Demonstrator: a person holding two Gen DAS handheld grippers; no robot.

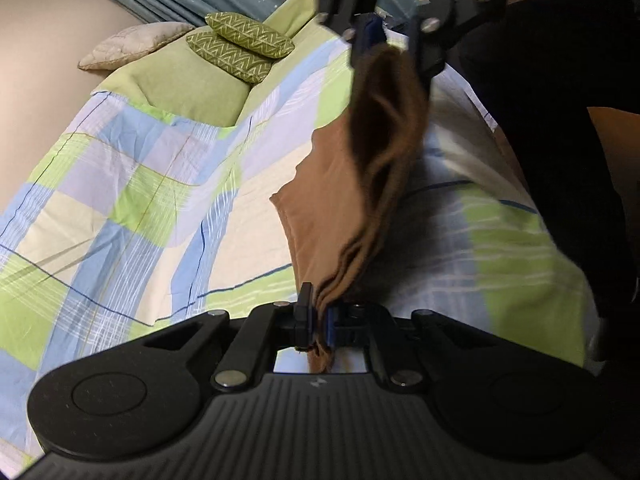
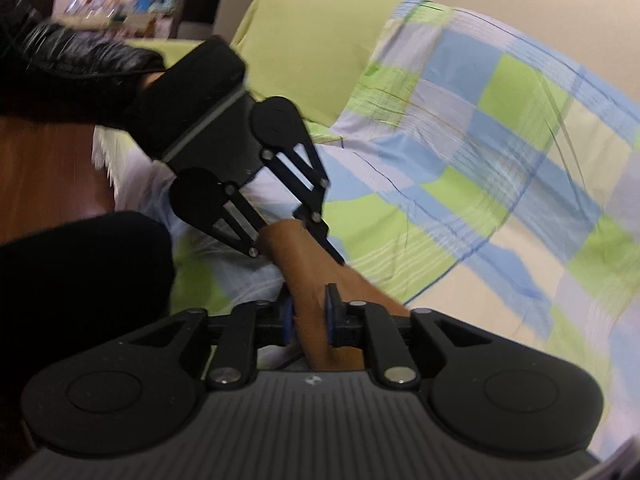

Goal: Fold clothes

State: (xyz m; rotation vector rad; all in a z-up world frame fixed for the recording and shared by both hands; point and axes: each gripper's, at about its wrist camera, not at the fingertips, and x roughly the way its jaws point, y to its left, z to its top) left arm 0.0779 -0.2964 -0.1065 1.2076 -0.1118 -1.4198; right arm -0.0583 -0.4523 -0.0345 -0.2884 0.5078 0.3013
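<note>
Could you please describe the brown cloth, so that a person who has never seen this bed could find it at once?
Look at the bed with the checked blue, green and white cover. Over the cover's near part, a brown cloth is stretched between the left claw and the right claw. It is the only plain brown thing there; the pillows far behind are green with a zigzag pattern.

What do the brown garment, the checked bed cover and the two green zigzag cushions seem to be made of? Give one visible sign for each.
Brown garment: soft matte knit, probably; it drapes in limp layered folds.
Checked bed cover: thin woven cotton, apparently; fine creases, printed checks, no sheen.
Green zigzag cushions: matte fabric over stuffing; plump, rounded corners.
</note>
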